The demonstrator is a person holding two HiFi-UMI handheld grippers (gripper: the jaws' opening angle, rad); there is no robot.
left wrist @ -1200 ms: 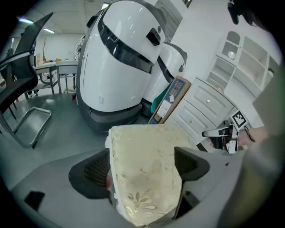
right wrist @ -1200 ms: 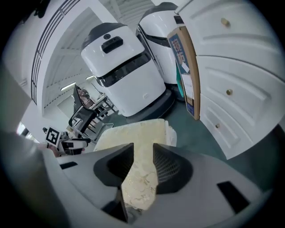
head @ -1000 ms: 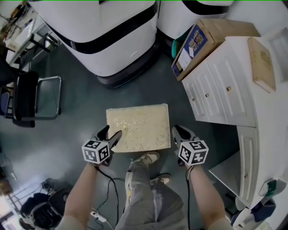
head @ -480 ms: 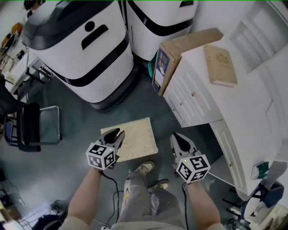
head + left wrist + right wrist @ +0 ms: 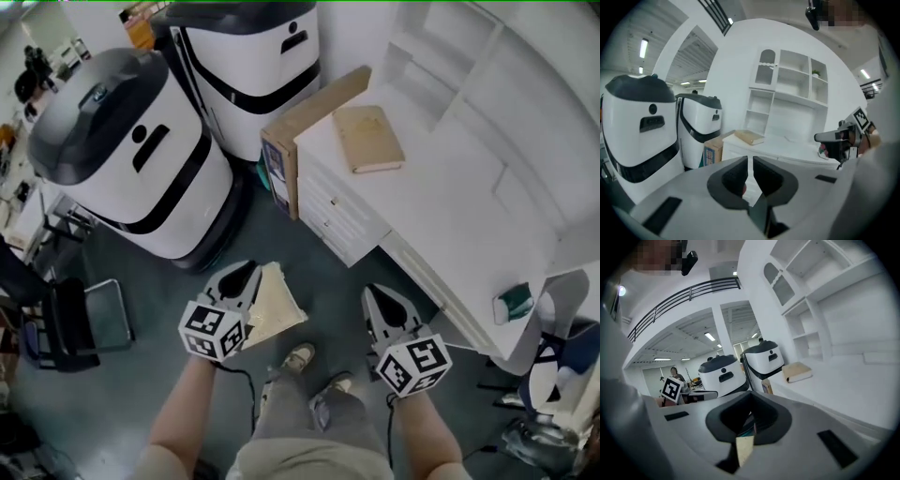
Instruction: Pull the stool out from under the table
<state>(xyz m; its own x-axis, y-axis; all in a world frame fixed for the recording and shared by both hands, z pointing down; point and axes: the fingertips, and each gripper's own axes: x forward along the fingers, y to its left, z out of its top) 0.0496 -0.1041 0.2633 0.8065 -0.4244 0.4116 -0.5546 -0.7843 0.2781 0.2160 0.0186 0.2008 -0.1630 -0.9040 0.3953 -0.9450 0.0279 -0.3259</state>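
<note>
1. The cream, speckled rectangular stool [image 5: 274, 305] is seen low in the centre of the head view. It stands on the dark grey floor [image 5: 150, 281], out in the open and apart from the white desk [image 5: 375, 234] at the right.
2. The stool is placed between the two grippers, just beside the left gripper [image 5: 239, 277]. That gripper's body overlaps the stool's left edge in the picture; contact cannot be told.
3. In the left gripper view, the fingers [image 5: 732, 177] of the left gripper are seen nearly together, with only a thin slit between them. Nothing is gripped.
4. The right gripper [image 5: 382, 306] is found right of the stool and apart from it, at the lower centre-right of the head view. Its fingers [image 5: 724, 417] are closed at the tips and nothing is gripped. A cream wedge of the stool is seen below them.
5. A tan closed book [image 5: 367, 139] is seen lying on the white tabletop [image 5: 441, 197], upper centre. A brown cardboard box [image 5: 305, 117] is set against the desk's left end.
6. A white-and-black rounded machine [image 5: 122, 159] is noted at the upper left, and a second machine [image 5: 253, 66] at the top centre.
7. A black chair [image 5: 61, 323] is seen at the left edge.
8. The person's shoes [image 5: 298, 356] are seen just below the stool.
</note>
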